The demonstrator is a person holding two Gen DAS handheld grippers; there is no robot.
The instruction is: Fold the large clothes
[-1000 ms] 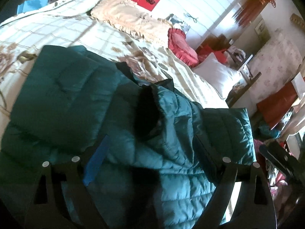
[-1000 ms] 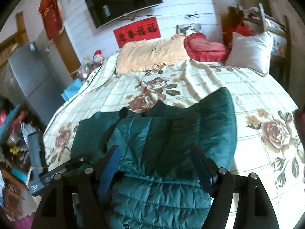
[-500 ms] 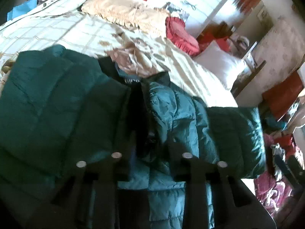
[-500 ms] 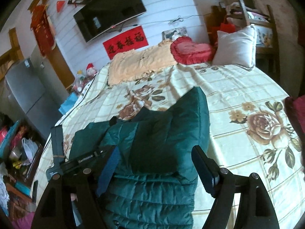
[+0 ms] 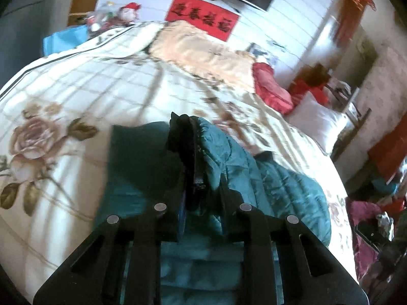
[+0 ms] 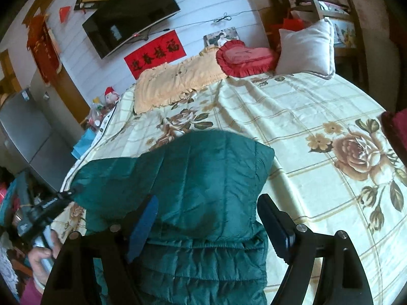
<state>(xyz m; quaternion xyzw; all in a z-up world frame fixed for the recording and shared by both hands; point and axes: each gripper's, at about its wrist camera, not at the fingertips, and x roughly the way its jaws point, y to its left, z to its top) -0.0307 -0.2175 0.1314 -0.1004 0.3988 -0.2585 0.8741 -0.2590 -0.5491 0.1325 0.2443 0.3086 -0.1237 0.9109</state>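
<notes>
A teal quilted jacket (image 6: 193,185) lies on the floral bedspread (image 6: 318,117). In the left wrist view my left gripper (image 5: 201,193) is shut on a dark-lined edge of the jacket (image 5: 267,178) and holds it lifted, so the fabric bunches between the fingers. In the right wrist view my right gripper (image 6: 207,218) is open, its fingers astride the jacket's lower part without gripping it. The left gripper (image 6: 48,203) shows at the left edge there, at the jacket's left corner.
A yellow blanket (image 6: 175,78), a red heart cushion (image 6: 241,56) and a white pillow (image 6: 305,48) sit at the head of the bed. A TV (image 6: 129,15) hangs on the wall. Clutter and a grey cabinet (image 6: 30,137) stand to the left of the bed.
My left gripper closed on the jacket's edge and lifted it, folding that side over. My right gripper stayed open and rose a little above the jacket.
</notes>
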